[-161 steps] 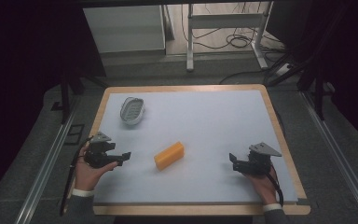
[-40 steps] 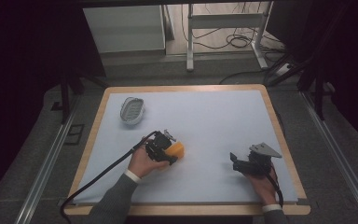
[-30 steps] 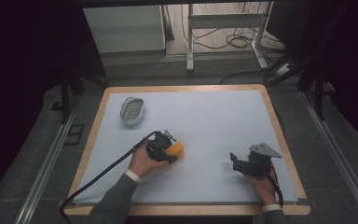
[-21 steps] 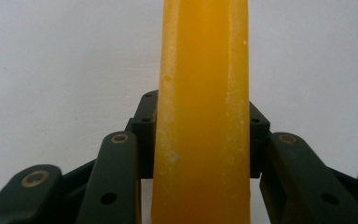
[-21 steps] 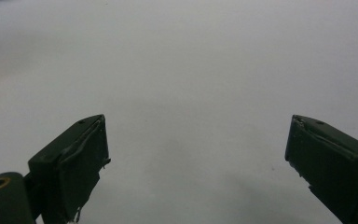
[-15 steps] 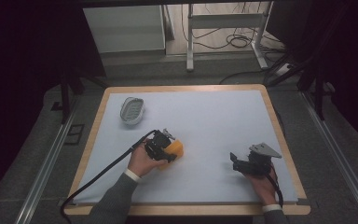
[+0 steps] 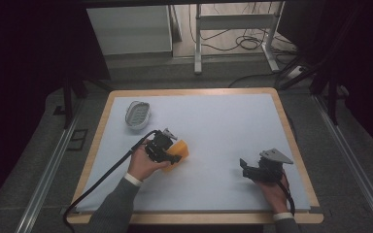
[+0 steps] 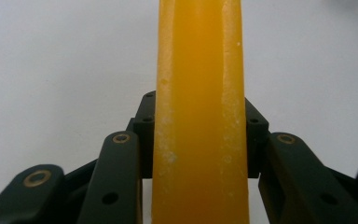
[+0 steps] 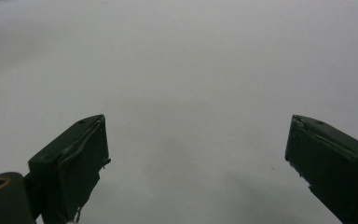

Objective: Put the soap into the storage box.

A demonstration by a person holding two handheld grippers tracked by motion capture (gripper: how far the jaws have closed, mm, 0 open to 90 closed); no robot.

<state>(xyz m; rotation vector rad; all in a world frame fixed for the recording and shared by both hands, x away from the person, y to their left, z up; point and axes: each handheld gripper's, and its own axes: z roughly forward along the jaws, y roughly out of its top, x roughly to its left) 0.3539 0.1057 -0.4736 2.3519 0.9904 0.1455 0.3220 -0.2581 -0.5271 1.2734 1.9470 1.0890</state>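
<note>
One yellow-orange block [image 8: 200, 112], likely soap or sponge, material not certain; clamped between the jaws of the left tool [image 7: 161, 148], gripped across its narrow sides, left of centre on the bench [image 7: 223, 121]; whether it rests on the sheet or is lifted cannot be told; its near end is cut off at the frame edge. One right tool [image 7: 262, 169], jaws wide apart over bare sheet, holding nothing, well apart from the block. One white oval dish [image 7: 138, 114] at far left, probably its destination; contents hard to make out.
</note>
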